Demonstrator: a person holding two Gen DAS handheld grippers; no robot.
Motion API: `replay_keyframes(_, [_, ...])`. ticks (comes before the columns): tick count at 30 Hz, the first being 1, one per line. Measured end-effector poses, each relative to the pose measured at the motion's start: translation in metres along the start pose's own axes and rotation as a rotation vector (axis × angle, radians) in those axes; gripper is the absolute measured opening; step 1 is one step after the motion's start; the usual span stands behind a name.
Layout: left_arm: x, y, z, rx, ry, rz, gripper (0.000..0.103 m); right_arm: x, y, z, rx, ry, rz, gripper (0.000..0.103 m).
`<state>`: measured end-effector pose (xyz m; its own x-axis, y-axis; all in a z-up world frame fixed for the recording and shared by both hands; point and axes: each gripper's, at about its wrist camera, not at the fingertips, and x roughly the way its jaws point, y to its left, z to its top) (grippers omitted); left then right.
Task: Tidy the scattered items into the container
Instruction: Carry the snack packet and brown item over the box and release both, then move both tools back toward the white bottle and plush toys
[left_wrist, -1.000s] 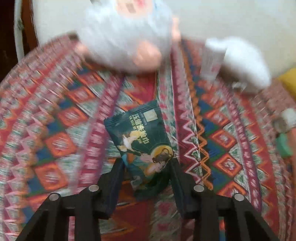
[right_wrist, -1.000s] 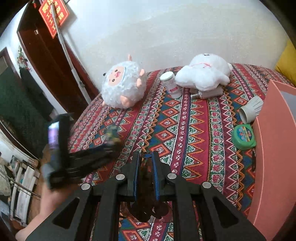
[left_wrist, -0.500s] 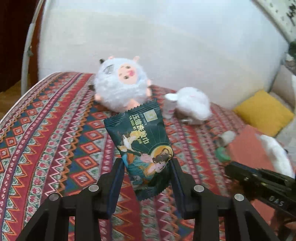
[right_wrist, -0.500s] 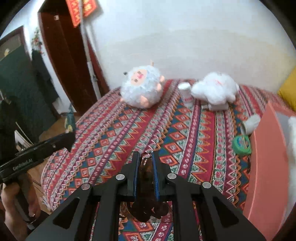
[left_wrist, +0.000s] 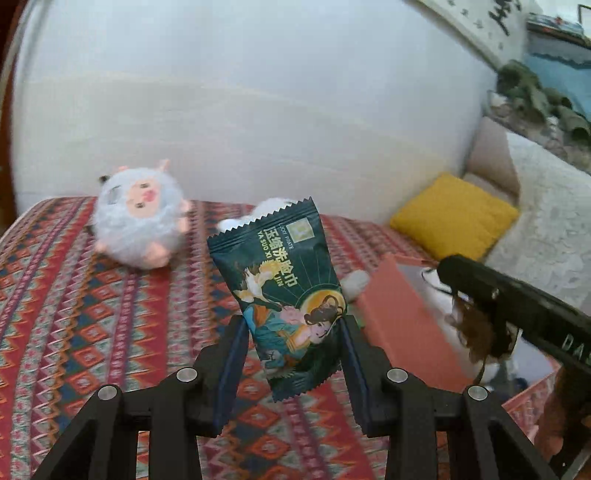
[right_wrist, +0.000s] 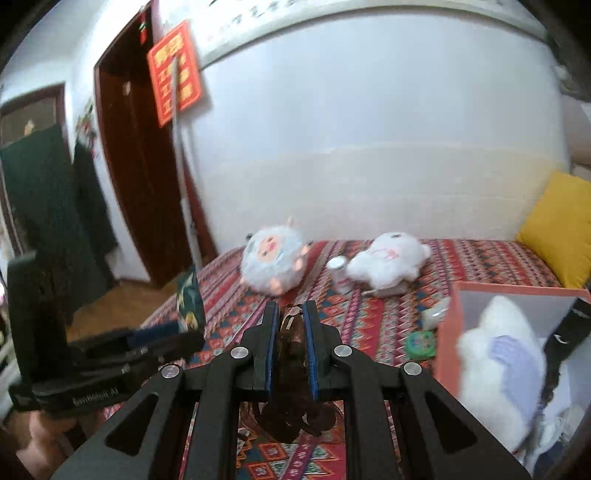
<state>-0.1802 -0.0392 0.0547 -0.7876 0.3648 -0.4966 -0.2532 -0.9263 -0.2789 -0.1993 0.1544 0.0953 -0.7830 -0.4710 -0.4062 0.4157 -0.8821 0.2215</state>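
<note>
My left gripper (left_wrist: 291, 325) is shut on a dark green wipe packet (left_wrist: 284, 291) with a printed figure, held upright in the air over the patterned bedspread (left_wrist: 74, 314). The same left gripper (right_wrist: 188, 328) and packet (right_wrist: 190, 299) show at the left of the right wrist view. My right gripper (right_wrist: 291, 317) is shut on a dark brown scrunchie (right_wrist: 293, 413) that hangs below the fingers. In the left wrist view the right gripper (left_wrist: 458, 277) hovers over the salmon-pink box (left_wrist: 399, 317) with the scrunchie (left_wrist: 476, 332) dangling. The box (right_wrist: 447, 332) holds a white plush toy (right_wrist: 498, 362).
A fluffy blue-grey sheep plush (right_wrist: 271, 258), a white plush (right_wrist: 388, 260), a small white bottle (right_wrist: 341, 273), a green round tin (right_wrist: 419, 341) and a white cup (right_wrist: 434, 314) lie on the bed. A yellow cushion (left_wrist: 454, 216) is at the far right. A dark doorway (right_wrist: 136, 166) is left.
Both grippers have risen and tilted up away from the bed. The left one carried the packet rightward toward the pink box; the right one now hangs the scrunchie over the box.
</note>
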Motion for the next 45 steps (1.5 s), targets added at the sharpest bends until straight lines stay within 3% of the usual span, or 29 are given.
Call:
replay_keyframes(6, [0.021, -0.074, 0.015, 0.093, 0.024, -0.082, 0.042, -0.057, -0.049, 0.016, 0.054, -0.121, -0.113, 0.014])
replay_keyframes(13, [0.075, -0.166, 0.026, 0.196, 0.105, -0.182, 0.043, -0.113, -0.116, 0.022, 0.158, -0.206, -0.246, 0.014])
replay_keyframes(21, [0.138, -0.255, 0.013, 0.335, 0.201, -0.236, 0.046, -0.138, -0.217, 0.003, 0.332, -0.170, -0.374, 0.015])
replay_keyframes(23, [0.153, -0.270, 0.007, 0.359, 0.237, -0.251, 0.061, -0.140, -0.239, -0.005, 0.386, -0.152, -0.392, 0.026])
replay_keyframes(25, [0.162, -0.278, 0.005, 0.367, 0.246, -0.239, 0.088, -0.143, -0.257, -0.013, 0.446, -0.153, -0.409, 0.088])
replay_keyframes(27, [0.163, -0.279, 0.006, 0.360, 0.229, -0.218, 0.096, -0.147, -0.273, -0.019, 0.491, -0.156, -0.420, 0.096])
replay_keyframes(35, [0.152, -0.238, 0.005, 0.260, 0.239, -0.174, 0.097, -0.148, -0.265, -0.019, 0.465, -0.163, -0.408, 0.096])
replay_keyframes(40, [0.124, -0.181, -0.004, 0.243, 0.225, -0.088, 0.097, -0.120, -0.196, -0.002, 0.241, -0.129, -0.478, 0.096])
replay_keyframes(45, [0.085, -0.093, -0.016, 0.147, 0.200, 0.015, 0.097, -0.080, -0.116, 0.006, 0.092, -0.113, -0.355, 0.097])
